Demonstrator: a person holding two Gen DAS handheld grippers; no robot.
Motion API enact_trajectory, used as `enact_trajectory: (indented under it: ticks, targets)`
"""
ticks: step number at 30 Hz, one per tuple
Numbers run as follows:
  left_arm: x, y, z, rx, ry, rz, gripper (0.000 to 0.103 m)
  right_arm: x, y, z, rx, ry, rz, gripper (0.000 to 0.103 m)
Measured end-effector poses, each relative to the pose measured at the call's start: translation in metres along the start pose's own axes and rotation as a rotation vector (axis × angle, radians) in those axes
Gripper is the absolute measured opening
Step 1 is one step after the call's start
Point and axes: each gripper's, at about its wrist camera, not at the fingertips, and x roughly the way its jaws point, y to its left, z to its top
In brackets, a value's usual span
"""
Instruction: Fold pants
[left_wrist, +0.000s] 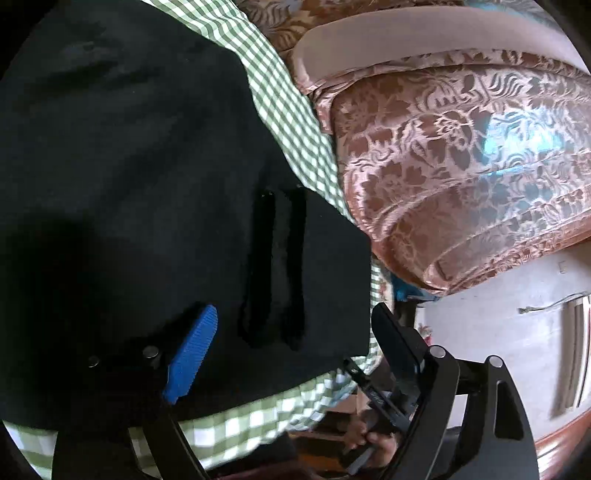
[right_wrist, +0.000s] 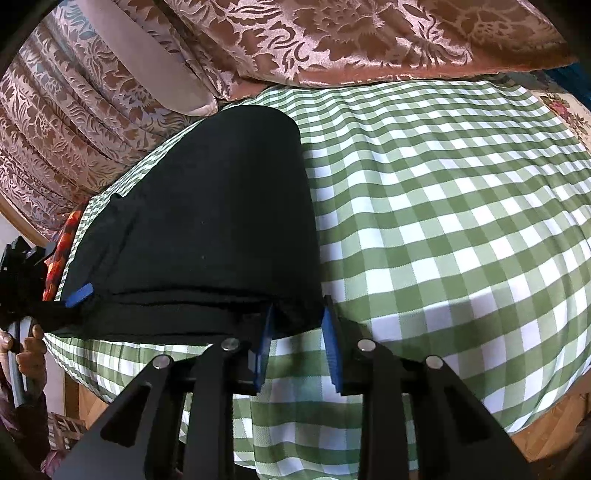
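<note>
The black pants (right_wrist: 207, 221) lie folded lengthwise on a green-and-white checked cloth (right_wrist: 443, 221). In the left wrist view the pants (left_wrist: 129, 184) fill the left half, with belt loops near the waistband. My left gripper (left_wrist: 295, 332) hovers over the near waistband edge, jaws wide apart, with one blue pad (left_wrist: 190, 354) over the fabric and nothing held. My right gripper (right_wrist: 297, 325) sits at the pants' near right corner, jaws open with the corner between the blue pads (right_wrist: 330, 347). The left gripper also shows in the right wrist view (right_wrist: 79, 290) at the near left corner.
A sofa with brown floral upholstery (left_wrist: 461, 166) runs behind the checked cloth (left_wrist: 288, 110); it also shows in the right wrist view (right_wrist: 332, 40). A grey cushion (right_wrist: 147, 62) rests on it. The floor (left_wrist: 498, 332) lies past the cloth's edge.
</note>
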Motion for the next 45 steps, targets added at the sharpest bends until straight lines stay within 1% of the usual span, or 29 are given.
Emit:
enact_trajectory:
  ticks: [1,3,4,5,6,7,8,9,10,11,13,14,17,19,21,24,25,28,30,31,32,34,36,39,41,43,45]
  targets:
    - [0.004,-0.003,0.001,0.016,0.0,0.017,0.084,0.0,-0.001,0.001,0.002,0.001,0.003,0.026]
    - [0.017,-0.015,0.002,0.054,0.028,0.023,0.084,0.001,-0.002,0.001,0.008,0.003,0.008,0.027]
    - [0.023,-0.021,0.002,0.074,0.037,0.038,0.084,0.001,-0.002,0.001,0.009,0.004,0.011,0.027]
    - [0.033,-0.027,0.002,0.103,0.048,0.088,0.084,0.001,-0.003,0.002,0.009,0.005,0.013,0.028]
    - [0.041,-0.028,0.002,0.12,0.068,0.122,0.083,0.001,-0.003,0.002,0.014,0.006,0.019,0.029]
    - [0.05,-0.03,0.003,0.142,0.088,0.17,0.077,0.001,-0.004,0.002,0.019,0.007,0.023,0.029]
    - [0.054,-0.031,0.003,0.155,0.092,0.202,0.069,0.001,-0.004,0.002,0.019,0.007,0.025,0.03]
    - [0.058,-0.033,0.003,0.172,0.097,0.23,0.057,0.001,-0.004,0.002,0.018,0.006,0.027,0.03]
    - [0.06,-0.035,0.004,0.188,0.105,0.242,0.045,0.001,-0.004,0.002,0.017,0.005,0.028,0.03]
    - [0.063,-0.038,0.003,0.203,0.123,0.252,0.024,0.001,-0.004,0.001,0.017,0.005,0.029,0.03]
    - [0.061,-0.042,0.001,0.229,0.119,0.262,0.02,0.0,-0.004,0.001,0.018,0.005,0.031,0.03]
    - [0.057,-0.046,-0.001,0.252,0.11,0.258,0.019,0.0,-0.004,0.001,0.017,0.004,0.033,0.03]
    - [0.037,-0.06,-0.01,0.331,0.071,0.203,0.018,-0.004,-0.003,0.002,0.011,-0.007,0.035,0.029]
    - [0.019,-0.06,-0.015,0.347,0.048,0.188,0.018,-0.005,0.0,0.001,-0.003,-0.01,0.038,0.029]
    - [0.01,-0.051,-0.018,0.338,0.04,0.213,0.018,-0.002,0.001,0.001,-0.011,-0.003,0.038,0.029]
    - [0.012,-0.021,-0.02,0.269,0.068,0.269,0.018,0.004,0.006,0.001,-0.043,0.014,0.038,0.03]
    - [0.015,-0.011,-0.021,0.247,0.073,0.262,0.018,0.005,0.006,0.002,-0.053,0.02,0.034,0.03]
    - [0.016,-0.012,-0.02,0.238,0.053,0.242,0.018,0.003,0.005,0.006,-0.088,0.061,0.047,0.031]
    - [0.016,-0.017,-0.023,0.273,0.042,0.245,0.018,-0.003,0.002,0.006,-0.111,0.109,0.102,0.042]
    - [0.016,-0.018,-0.025,0.289,0.038,0.248,0.018,-0.008,-0.001,0.006,-0.113,0.117,0.126,0.057]
    - [0.015,-0.018,-0.026,0.301,0.035,0.247,0.018,-0.014,-0.003,0.007,-0.113,0.121,0.146,0.07]
    - [0.013,-0.014,-0.026,0.294,0.028,0.229,0.018,-0.025,-0.007,0.014,-0.093,0.111,0.19,0.074]
    - [0.013,-0.012,-0.026,0.299,0.018,0.216,0.018,-0.031,-0.013,0.029,-0.024,0.067,0.233,0.084]
    - [0.012,-0.011,-0.028,0.307,0.012,0.216,0.018,-0.018,-0.018,0.059,0.107,0.034,0.322,0.084]
    - [0.011,-0.011,-0.029,0.308,0.011,0.211,0.018,-0.003,-0.018,0.081,0.161,0.032,0.341,0.084]
    - [0.012,-0.012,-0.029,0.316,0.008,0.215,0.018,0.019,-0.013,0.103,0.19,0.046,0.322,0.084]
    - [0.011,-0.014,-0.031,0.332,0.001,0.223,0.024,0.036,-0.01,0.12,0.205,0.067,0.302,0.084]
